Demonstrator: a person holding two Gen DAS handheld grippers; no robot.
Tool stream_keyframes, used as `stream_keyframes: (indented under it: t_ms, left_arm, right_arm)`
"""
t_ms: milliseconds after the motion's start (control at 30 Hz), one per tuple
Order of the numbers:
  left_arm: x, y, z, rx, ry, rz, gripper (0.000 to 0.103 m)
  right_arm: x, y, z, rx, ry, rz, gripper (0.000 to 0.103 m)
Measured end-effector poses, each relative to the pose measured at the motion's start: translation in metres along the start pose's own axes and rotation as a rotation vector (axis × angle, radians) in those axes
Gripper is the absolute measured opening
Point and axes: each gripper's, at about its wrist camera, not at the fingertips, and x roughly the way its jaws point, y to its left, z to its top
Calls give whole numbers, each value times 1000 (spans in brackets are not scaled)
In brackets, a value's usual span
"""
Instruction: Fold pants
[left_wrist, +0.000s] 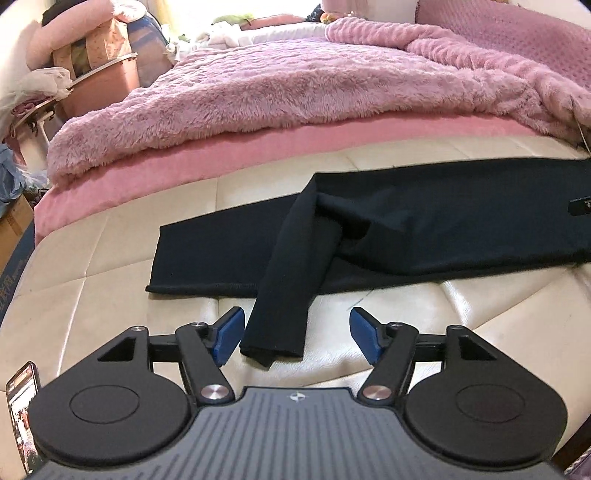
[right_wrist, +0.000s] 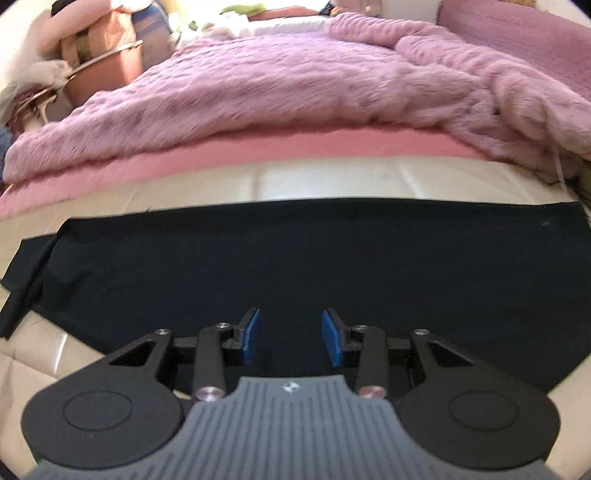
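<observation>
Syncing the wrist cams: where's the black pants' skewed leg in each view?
Left wrist: skewed leg of the black knit pants, lower centre, cuff between the open left gripper fingers.
Right wrist: thin strip at far left.
Shared landmark: fluffy pink blanket across the top.

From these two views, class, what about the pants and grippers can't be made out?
- Pants: left view, right end cut off by the frame edge.
- Pants, right view: near edge hidden behind the right gripper; picture blurred.
- Phone: left view, screen too small to read, partly behind the left gripper.
</observation>
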Motion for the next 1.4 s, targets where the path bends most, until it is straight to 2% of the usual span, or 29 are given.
stream_keyframes:
  t_ms: [167,267,300,333,433,500,667,833,967,1133,1233,1400]
  left_arm:
    - [11,-7,-5,53,9,17,78]
    - [21,-10,-8,79,32,40,70]
    - [26,-10,-8,80,45,45,58]
    - [31,-9,-9,77,60,45,40]
    - [35,-1,-9,28,68,42,14]
    - [31,9,-5,-35,56,18,2]
    - [14,44,17,-153,6,-16,1]
    - [12,97,58,-238,-7,-31,1]
    - [37,130,88,-219,52,-9,1]
    - [90,163,111,-203,163,-14,0]
    - [117,171,116,-192,214,-21,0]
    - [147,160,119,-120,257,-1,1]
  right_arm:
    - [12,13,-6,-13,37,6,34]
    - [18,11,-6,-4,52,0,34]
    - [18,10,-7,1,57,1,34]
    - [21,9,-6,6,65,2,34]
    - [27,8,-7,16,86,3,34]
    - [27,6,-9,13,91,5,34]
    - [28,6,-6,-10,99,14,34]
    - [29,1,-5,1,108,22,34]
    - [30,0,-3,0,114,21,34]
    - [31,-5,-2,4,127,-1,33]
    - [32,-8,-2,2,134,-5,33]
    - [33,-8,-1,-19,145,-10,33]
